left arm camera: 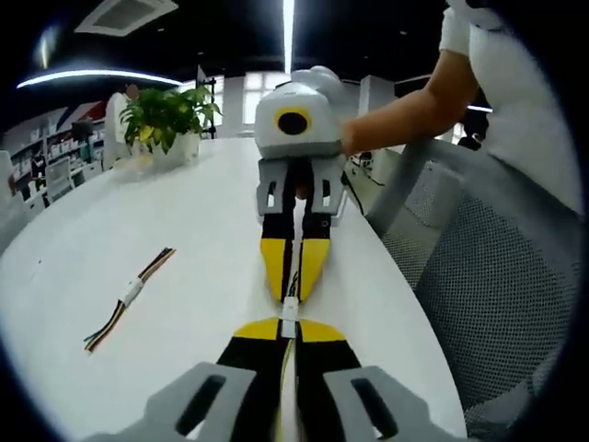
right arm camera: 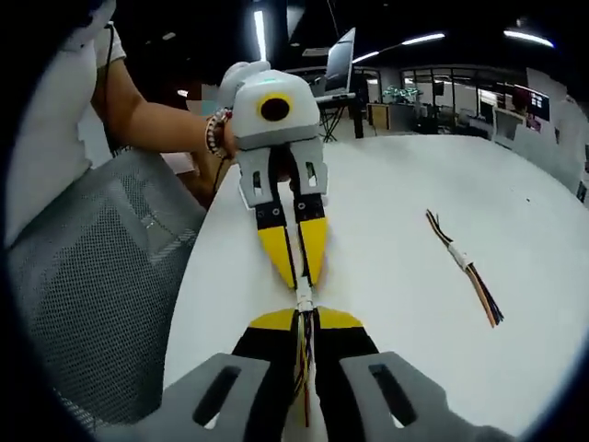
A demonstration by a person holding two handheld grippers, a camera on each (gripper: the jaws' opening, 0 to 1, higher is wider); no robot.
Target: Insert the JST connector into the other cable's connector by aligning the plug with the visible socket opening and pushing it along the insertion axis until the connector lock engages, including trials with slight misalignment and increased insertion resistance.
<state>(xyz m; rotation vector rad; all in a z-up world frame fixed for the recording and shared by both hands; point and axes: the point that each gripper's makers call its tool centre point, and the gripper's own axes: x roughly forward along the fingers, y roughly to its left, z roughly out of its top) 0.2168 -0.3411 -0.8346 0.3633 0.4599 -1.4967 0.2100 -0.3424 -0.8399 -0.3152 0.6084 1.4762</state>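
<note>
Both grippers face each other tip to tip above the white table (left arm camera: 184,203). My left gripper (left arm camera: 290,326) is shut on a cable whose wires run back between its jaws. My right gripper (left arm camera: 294,293) comes in from the top, also shut. Between the two sets of yellow tips sits a small white JST connector (left arm camera: 290,309). In the right gripper view, my right gripper (right arm camera: 304,319) is shut on multicoloured wires (right arm camera: 303,364), and the white connector (right arm camera: 303,296) bridges to the left gripper (right arm camera: 301,281). I cannot tell whether plug and socket are fully seated.
A second joined cable pair (left arm camera: 129,296) (right arm camera: 463,262) lies loose on the table. A potted plant (left arm camera: 166,120) stands at the far end. A grey mesh chair (left arm camera: 488,276) (right arm camera: 92,285) sits beside the table edge. The person's arm (left arm camera: 414,110) holds the right gripper.
</note>
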